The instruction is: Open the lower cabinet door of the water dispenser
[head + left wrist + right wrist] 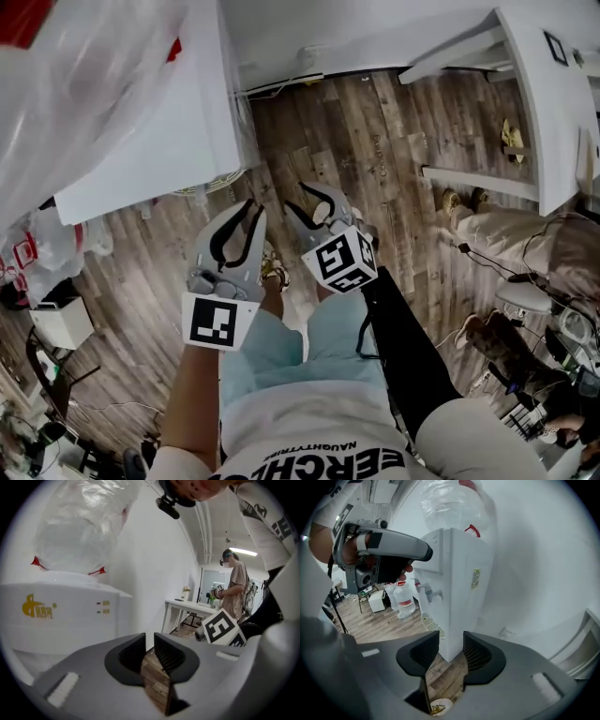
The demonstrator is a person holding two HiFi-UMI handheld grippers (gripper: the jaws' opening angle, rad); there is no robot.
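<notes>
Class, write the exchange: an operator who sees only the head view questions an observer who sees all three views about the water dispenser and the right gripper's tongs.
Operator: From above I see only the top of the water dispenser. What's on its front?
Observer: A tap, with a round grille just below it.
Operator: Is anything between the tongs of the right gripper?
Observer: No. Its own view shows them apart and empty.
</notes>
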